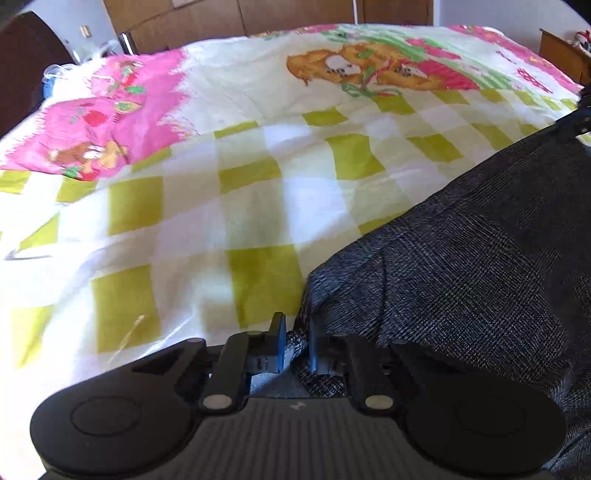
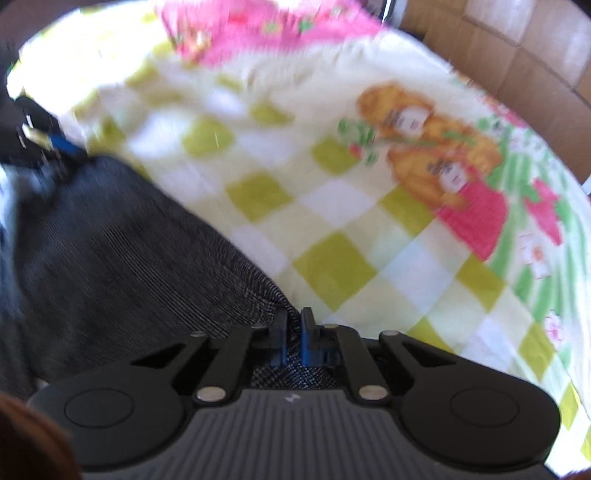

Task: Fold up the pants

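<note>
The dark grey checked pants (image 1: 480, 258) are held up over a bed and stretch away to the right in the left wrist view. My left gripper (image 1: 297, 343) is shut on a corner of the pants, with cloth bunched between its blue pads. In the right wrist view the pants (image 2: 122, 243) stretch off to the left. My right gripper (image 2: 293, 334) is shut on another corner of the pants. My left gripper also shows far off at the upper left of the right wrist view (image 2: 55, 146), blurred. The right wrist view is motion-blurred.
The bed is covered by a quilt (image 1: 258, 177) with yellow-green checks, pink patches and cartoon figures. Wooden wardrobe doors (image 1: 221, 18) stand behind the bed. A wooden piece of furniture (image 1: 561, 51) is at the far right. Brown floor tiles (image 2: 517, 55) lie beyond the bed.
</note>
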Demonstrator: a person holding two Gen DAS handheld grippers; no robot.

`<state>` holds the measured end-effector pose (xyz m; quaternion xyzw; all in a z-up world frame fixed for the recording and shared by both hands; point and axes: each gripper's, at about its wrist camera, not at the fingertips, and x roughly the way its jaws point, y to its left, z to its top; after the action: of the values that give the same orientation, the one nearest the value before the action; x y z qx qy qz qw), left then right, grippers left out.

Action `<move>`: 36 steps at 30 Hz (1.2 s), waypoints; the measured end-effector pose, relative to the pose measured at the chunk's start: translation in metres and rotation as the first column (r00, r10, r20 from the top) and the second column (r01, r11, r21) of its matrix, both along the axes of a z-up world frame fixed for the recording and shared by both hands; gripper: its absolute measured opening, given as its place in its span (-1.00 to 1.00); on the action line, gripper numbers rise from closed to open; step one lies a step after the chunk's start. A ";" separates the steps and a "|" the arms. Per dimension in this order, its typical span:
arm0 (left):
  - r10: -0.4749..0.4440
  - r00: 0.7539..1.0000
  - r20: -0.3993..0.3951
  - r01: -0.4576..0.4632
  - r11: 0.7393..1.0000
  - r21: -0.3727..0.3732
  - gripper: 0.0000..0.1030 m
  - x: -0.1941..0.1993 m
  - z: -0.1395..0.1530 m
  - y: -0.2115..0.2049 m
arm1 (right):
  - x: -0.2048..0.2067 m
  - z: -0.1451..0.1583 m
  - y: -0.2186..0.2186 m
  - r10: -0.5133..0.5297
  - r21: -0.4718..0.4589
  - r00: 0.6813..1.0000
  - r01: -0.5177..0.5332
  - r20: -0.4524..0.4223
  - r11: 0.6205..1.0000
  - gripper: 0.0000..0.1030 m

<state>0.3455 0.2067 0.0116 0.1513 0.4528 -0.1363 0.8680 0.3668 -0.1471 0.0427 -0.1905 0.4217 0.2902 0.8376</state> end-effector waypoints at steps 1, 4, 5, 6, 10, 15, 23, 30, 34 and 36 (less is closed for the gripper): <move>0.003 1.000 0.022 -0.003 1.000 -0.001 -0.58 -0.009 0.007 0.002 | -0.012 0.011 -0.003 -0.006 0.025 1.000 0.006 0.021 1.000 -0.86; -0.005 0.995 0.101 0.008 1.000 -0.030 -0.58 -0.046 0.033 0.005 | -0.058 0.040 -0.006 0.004 0.080 0.997 -0.011 0.080 0.997 -0.86; -0.003 0.993 0.120 0.008 0.999 -0.040 -0.58 -0.060 0.041 0.005 | -0.076 0.046 -0.008 0.010 0.089 0.996 -0.018 0.092 0.996 -0.86; 0.000 0.991 0.132 0.006 0.999 -0.051 -0.58 -0.074 0.047 0.006 | -0.098 0.053 -0.010 0.018 0.103 0.995 -0.028 0.100 0.994 -0.86; 0.010 0.984 0.179 0.002 0.998 -0.067 -0.58 -0.139 0.056 0.006 | -0.187 0.066 -0.018 0.029 0.135 0.998 -0.037 0.062 0.990 -0.87; 0.069 0.984 0.166 -0.059 0.996 -0.066 -0.58 -0.206 0.037 0.015 | -0.284 0.049 -0.021 -0.023 0.162 0.996 0.037 -0.089 0.986 -0.97; 0.092 0.972 0.217 -0.106 0.993 0.054 -0.61 -0.257 -0.002 0.020 | -0.341 -0.016 0.027 0.035 -0.014 0.985 -0.038 -0.171 0.999 -0.96; -0.101 0.933 0.346 0.017 0.971 0.239 -0.13 -0.283 -0.009 -0.007 | -0.352 0.004 0.073 0.128 -0.135 0.990 -0.119 0.061 0.984 -0.83; -0.246 0.919 0.309 0.124 0.923 0.365 -0.03 -0.283 -0.031 -0.020 | -0.351 -0.012 0.131 0.283 -0.132 0.947 -0.264 0.155 0.956 -0.47; -0.277 0.910 0.308 0.145 0.909 0.390 0.04 -0.284 -0.035 -0.023 | -0.344 -0.025 0.157 0.331 -0.111 0.930 -0.316 0.162 0.942 -0.42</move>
<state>0.0619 0.1842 -0.0237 0.3781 0.2855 -0.1162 0.8730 0.0229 0.0103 0.0175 -0.3175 0.3196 0.3884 0.8039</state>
